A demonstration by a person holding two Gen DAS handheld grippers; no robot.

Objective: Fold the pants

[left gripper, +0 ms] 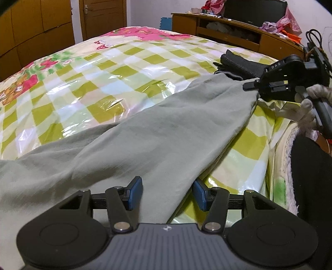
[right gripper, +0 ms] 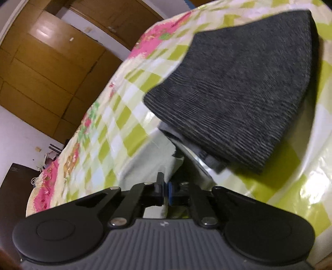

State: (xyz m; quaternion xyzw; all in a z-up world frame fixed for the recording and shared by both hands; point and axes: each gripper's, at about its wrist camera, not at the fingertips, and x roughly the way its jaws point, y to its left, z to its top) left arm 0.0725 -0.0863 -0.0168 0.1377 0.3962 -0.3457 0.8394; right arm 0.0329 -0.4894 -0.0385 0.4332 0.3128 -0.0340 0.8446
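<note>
The pale grey-green pants (left gripper: 157, 133) lie spread across the near part of the bed (left gripper: 108, 68), one leg running from the lower left up toward the right edge; the far end of that leg is pinched in the right tool (left gripper: 252, 85), whose jaws are clenched on the cloth, a gloved hand (left gripper: 309, 103) gripping its handle; in the right wrist view the same tool (right gripper: 165, 190) shows its fingers pressed together with a strip of light fabric caught between them; the left tool (left gripper: 167, 192) stands released, its blue pads (left gripper: 136, 192) apart on either side of the leg's lower edge, the cloth passing between them without being pressed; just beyond the right tool a stack of dark folded clothes (right gripper: 238, 93) rests on the bed's glossy checked cover of green, white and pink; behind the bed stand a wooden wardrobe (left gripper: 37, 27), a door (left gripper: 103, 18) and a low wooden cabinet (left gripper: 228, 31) strewn with clutter
</note>
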